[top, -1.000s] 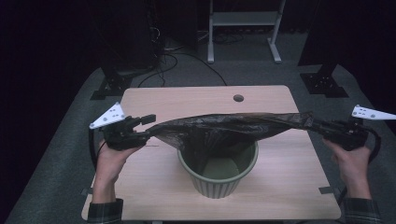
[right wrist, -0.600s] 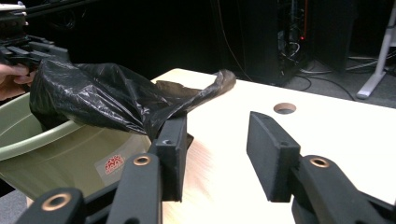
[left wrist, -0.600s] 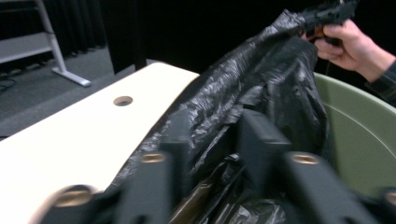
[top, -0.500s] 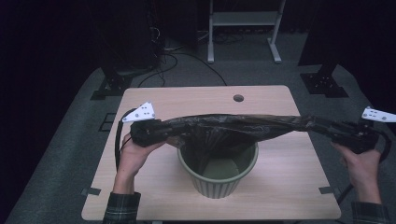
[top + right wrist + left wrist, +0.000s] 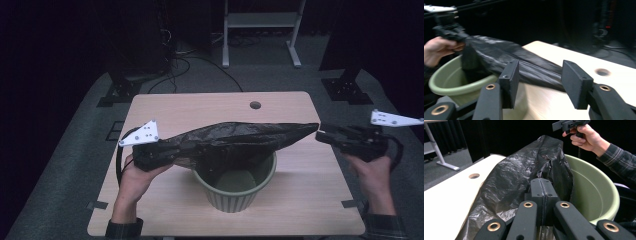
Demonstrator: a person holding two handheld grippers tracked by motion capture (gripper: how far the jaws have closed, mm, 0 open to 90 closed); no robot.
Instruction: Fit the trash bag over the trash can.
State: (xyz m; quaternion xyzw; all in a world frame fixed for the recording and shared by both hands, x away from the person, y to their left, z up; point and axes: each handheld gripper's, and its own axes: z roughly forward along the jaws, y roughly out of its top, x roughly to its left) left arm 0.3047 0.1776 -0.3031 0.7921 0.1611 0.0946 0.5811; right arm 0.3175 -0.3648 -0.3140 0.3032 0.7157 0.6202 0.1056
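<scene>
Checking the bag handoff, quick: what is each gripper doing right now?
Left gripper: closed, fingers clamped on the black bag beside the green bin.
Right gripper: fingers apart and just been opening; the bag's end lies beyond them, not pinched.

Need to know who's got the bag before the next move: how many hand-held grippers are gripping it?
1. The left hand-held gripper is shut on the black bag beside the green bin. The right hand-held gripper has just been opening; the bag's end is not pinched.
</scene>
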